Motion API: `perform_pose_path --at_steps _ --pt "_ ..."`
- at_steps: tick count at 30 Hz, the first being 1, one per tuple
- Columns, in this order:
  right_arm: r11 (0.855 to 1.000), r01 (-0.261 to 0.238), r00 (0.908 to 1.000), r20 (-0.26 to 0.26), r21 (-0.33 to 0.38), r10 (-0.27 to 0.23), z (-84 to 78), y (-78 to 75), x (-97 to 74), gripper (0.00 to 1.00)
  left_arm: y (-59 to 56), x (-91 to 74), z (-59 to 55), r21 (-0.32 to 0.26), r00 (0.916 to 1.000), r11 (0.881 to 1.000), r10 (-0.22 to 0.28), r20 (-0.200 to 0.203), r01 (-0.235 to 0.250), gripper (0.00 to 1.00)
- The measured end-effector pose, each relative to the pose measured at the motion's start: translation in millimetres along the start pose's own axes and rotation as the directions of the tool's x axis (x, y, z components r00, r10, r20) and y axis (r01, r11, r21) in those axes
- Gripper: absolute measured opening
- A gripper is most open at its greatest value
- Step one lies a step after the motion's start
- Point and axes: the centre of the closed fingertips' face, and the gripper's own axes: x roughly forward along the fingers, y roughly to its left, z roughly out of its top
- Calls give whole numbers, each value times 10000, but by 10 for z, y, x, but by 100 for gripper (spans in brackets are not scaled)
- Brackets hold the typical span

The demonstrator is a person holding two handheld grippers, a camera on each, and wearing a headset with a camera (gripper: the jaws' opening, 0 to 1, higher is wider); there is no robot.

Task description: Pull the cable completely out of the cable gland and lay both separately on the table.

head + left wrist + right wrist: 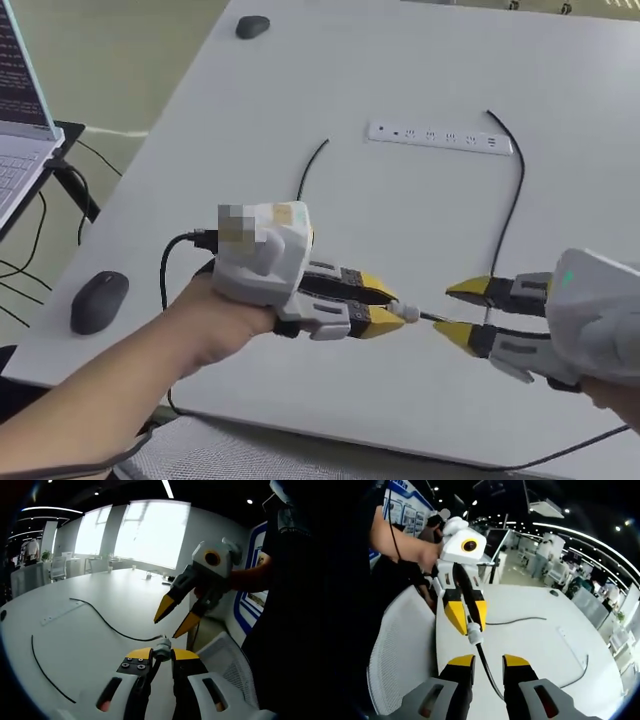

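A small white-grey cable gland [405, 311] is pinched at the yellow tips of my left gripper [385, 305], held above the table's near edge. A thin black cable [514, 205] leaves the gland, passes between the spread jaws of my right gripper [462, 312] and runs away across the table. In the right gripper view the gland [474, 633] points at me from the left gripper [465, 611], and the cable [486, 667] hangs untouched in the gap of my right gripper [489, 661]. From the left gripper view, the gland [161, 649] sits in my left gripper [155, 654], with the right gripper [172, 617] open beyond it.
A white power strip [440, 137] lies mid-table, with a short loose black cable [312, 168] to its left. One dark mouse [99, 300] rests near the front left corner, another [252, 27] at the far edge. A laptop [20, 120] stands left; a mesh chair [400, 650] is below.
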Motion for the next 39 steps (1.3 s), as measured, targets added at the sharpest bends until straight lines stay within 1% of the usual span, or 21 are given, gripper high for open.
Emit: perform_pose_path --at_steps 2,3,4,5,6,7,10,11,12,14,17,19,21,24,27,31,33,39 --pt "9997 226 9997 9 54 -226 13 -2 10 17 13 -5 29 104 10000 9999 47 -4 -47 15" --pt "9983 575 9982 -176 -106 -577 3 -32 18 17 15 -5 39 115 10000 9999 45 -8 -45 15" --pt "9957 840 9961 -235 -397 -850 6 -61 23 16 16 -3 52 186 10000 9998 54 -25 -54 15" --pt "9933 998 9941 -369 -584 -1020 -5 -57 45 15 16 -1 56 208 10000 9998 58 -36 -57 15" --pt "9919 1053 9928 -489 -711 -1089 -17 -51 59 14 16 5 61 236 10000 9997 60 -50 -59 15" --pt "9886 1232 9908 -461 -862 -1275 0 -54 79 13 20 9 60 271 9999 9996 98 -66 -96 15" --pt "9881 1254 9908 -399 -889 -1293 38 -13 103 11 36 21 51 331 9997 9993 201 -135 -196 15" --pt "9850 1459 9884 -298 -918 -1491 67 -32 105 8 35 26 43 327 9996 9993 202 -189 -195 15" --pt "9837 1529 9865 -448 -949 -1576 53 -36 122 8 35 31 40 341 9996 9992 199 -209 -192 15" --pt "9798 1619 9841 -547 -1177 -1692 35 -38 147 8 48 32 39 358 9994 9991 249 -232 -241 15" --pt "9788 1552 9846 -602 -1336 -1643 30 -19 162 4 56 33 45 320 9994 9991 280 -226 -273 15" --pt "9741 1598 9827 -679 -1598 -1723 22 -28 167 3 53 40 56 317 9994 9992 266 -199 -260 15" --pt "9740 1514 9846 -614 -1686 -1636 39 -18 173 2 54 47 59 317 9994 9991 285 -207 -279 15" --pt "9725 1517 9835 -714 -1768 -1664 26 -15 197 1 59 57 48 311 9991 9990 314 -268 -306 15" --pt "9755 1485 9837 -773 -1621 -1626 14 -2 203 0 55 61 33 330 9990 9990 303 -340 -292 15" --pt "9733 1483 9835 -767 -1750 -1637 3 13 211 0 54 62 15 351 9988 9990 299 -399 -285 15" --pt "9749 1481 9838 -760 -1660 -1624 4 18 203 0 45 63 5 352 9986 9991 268 -450 -253 15" --pt "9784 1530 9844 -651 -1393 -1633 -10 -17 186 0 62 48 16 411 9988 9987 328 -374 -313 15"
